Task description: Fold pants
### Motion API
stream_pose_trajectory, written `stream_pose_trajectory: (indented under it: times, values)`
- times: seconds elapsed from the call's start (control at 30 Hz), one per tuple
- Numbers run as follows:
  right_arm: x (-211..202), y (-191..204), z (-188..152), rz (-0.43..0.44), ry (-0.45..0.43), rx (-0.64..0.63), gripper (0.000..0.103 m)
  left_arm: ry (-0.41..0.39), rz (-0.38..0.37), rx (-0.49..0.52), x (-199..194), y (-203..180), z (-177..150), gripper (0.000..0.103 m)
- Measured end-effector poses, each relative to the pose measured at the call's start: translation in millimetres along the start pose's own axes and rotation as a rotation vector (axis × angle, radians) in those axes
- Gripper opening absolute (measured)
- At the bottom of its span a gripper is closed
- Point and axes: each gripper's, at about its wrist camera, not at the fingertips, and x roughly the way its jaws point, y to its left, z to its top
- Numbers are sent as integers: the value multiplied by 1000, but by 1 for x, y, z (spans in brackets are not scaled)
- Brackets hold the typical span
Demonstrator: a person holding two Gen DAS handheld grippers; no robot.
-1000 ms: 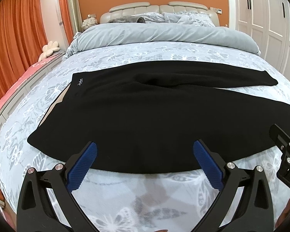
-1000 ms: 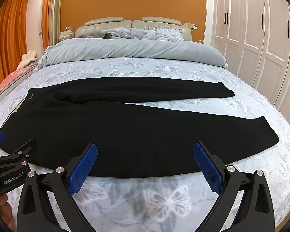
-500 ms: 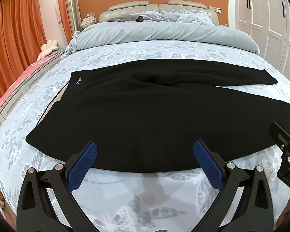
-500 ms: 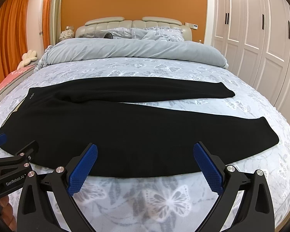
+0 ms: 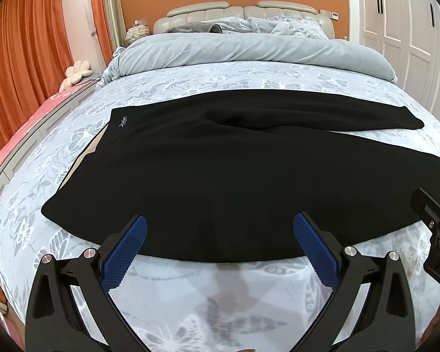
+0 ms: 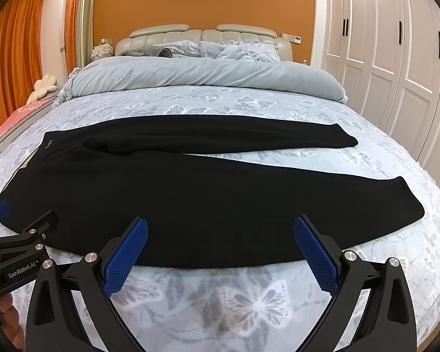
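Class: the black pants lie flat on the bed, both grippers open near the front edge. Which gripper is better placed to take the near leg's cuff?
The right gripper, probably. The near cuff of the pants lies on its side; the left gripper faces the waist end.

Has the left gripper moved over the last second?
Yes. The left gripper has edged forward: the black pants' near hem sits lower against its fingers.
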Motion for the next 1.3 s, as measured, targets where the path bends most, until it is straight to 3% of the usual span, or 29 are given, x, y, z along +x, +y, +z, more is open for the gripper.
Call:
stream_pose_trajectory:
  times: [0.57,0.8,0.93,1.07,1.1,1.2,1.23,1.3]
  values:
    - [1,7,-3,2,6,-6,98,-3,-2,7,1,0,0,98]
    - [3,-10,2,53,30,9,98,32,-74,-32,7,13,-2,98]
    - [16,-65,35,84,33,46,98,68,-122,-39,11,34,25,98]
    - [85,-159,93,12,102,71,98,93,-126,-98,48,81,82,98]
    - [107,-187,108,-3,116,97,98,91,-115,-116,57,93,94,98]
    - [169,-257,143,-32,182,188,98,61,8,-166,98,137,142,98]
    - [192,-277,154,-35,206,216,98,74,54,-178,116,150,156,98]
    - [225,-305,168,-67,217,242,98,128,75,-193,155,172,180,98]
